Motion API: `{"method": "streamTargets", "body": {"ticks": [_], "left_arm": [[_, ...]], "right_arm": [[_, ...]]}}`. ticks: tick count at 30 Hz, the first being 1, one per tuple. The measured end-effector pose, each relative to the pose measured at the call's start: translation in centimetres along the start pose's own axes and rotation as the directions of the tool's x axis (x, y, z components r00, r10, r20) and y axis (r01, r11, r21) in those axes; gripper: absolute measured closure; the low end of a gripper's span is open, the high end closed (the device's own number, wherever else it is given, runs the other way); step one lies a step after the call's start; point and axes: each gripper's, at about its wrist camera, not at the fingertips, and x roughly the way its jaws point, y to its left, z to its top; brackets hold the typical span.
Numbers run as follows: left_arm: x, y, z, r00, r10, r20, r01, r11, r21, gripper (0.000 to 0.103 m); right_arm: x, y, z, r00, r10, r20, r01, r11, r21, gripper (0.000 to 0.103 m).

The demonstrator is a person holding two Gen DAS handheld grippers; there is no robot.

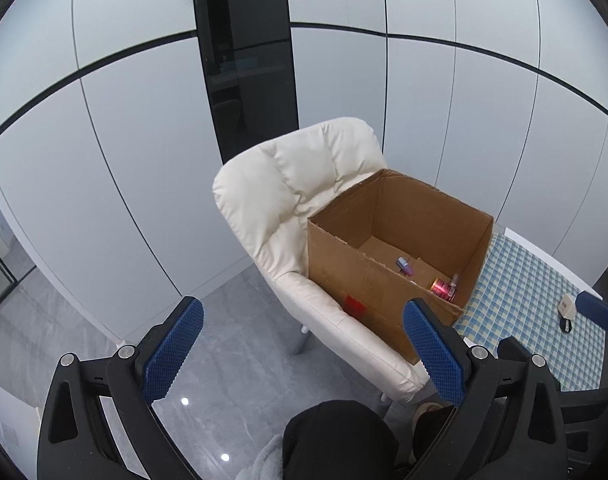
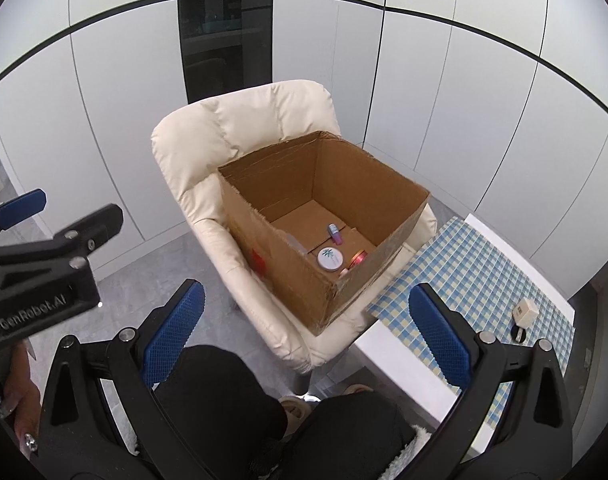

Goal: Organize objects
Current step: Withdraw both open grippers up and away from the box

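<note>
Both tongs (image 1: 304,350) (image 2: 307,336) gape empty; one box (image 2: 296,276) holds four small items.

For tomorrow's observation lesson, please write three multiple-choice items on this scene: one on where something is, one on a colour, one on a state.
1. Where does the cardboard box stand?
A. on the floor
B. on the seat of the cream chair
C. on the checked cloth

2. What colour are the gripper pads?
A. blue
B. red
C. green

3. How is the right gripper at this moment?
A. shut on a jar
B. shut on nothing
C. open and holding nothing

Answers:
1 B, since the box sits on the chair's cushion, with the cloth-covered table beside it.
2 A, since both wrist views show blue textured pads on black fingers.
3 C, since its fingers stand wide apart with nothing between them; the left gripper is likewise open.
</note>
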Motion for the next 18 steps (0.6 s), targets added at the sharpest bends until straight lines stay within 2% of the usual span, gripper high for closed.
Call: {"method": "streamTargets", "body": {"ticks": [8, 11, 15, 18], "left_arm": [[-3.4, 0.3, -1.7, 0.999, 0.005, 0.036, -0.005, 1.000, 0.006, 0.003], [-4.1, 0.2, -2.6, 1.000, -0.003, 0.027, 0.003, 1.000, 0.011, 0.003], [-4.7, 0.4, -3.9, 0.999, -0.048, 0.007, 0.048, 0.999, -0.012, 0.003], [-5.3, 0.3, -4.9, 0.999, -0.046, 0.005, 0.046, 0.999, -0.005, 0.003]], "right_arm": [[-2.8, 0.8, -1.7, 1.000, 0.012, 0.018, -0.012, 1.000, -0.011, 0.000], [-3.6, 0.9, -2.2, 1.000, 0.016, 0.026, -0.015, 1.000, -0.011, 0.000], [-4.4, 1.0, -3.3, 1.000, 0.018, 0.025, -0.018, 1.000, 0.003, 0.000], [-4.8, 1.1, -4.4, 1.000, 0.023, 0.015, -0.023, 1.000, 0.010, 0.000]]}}
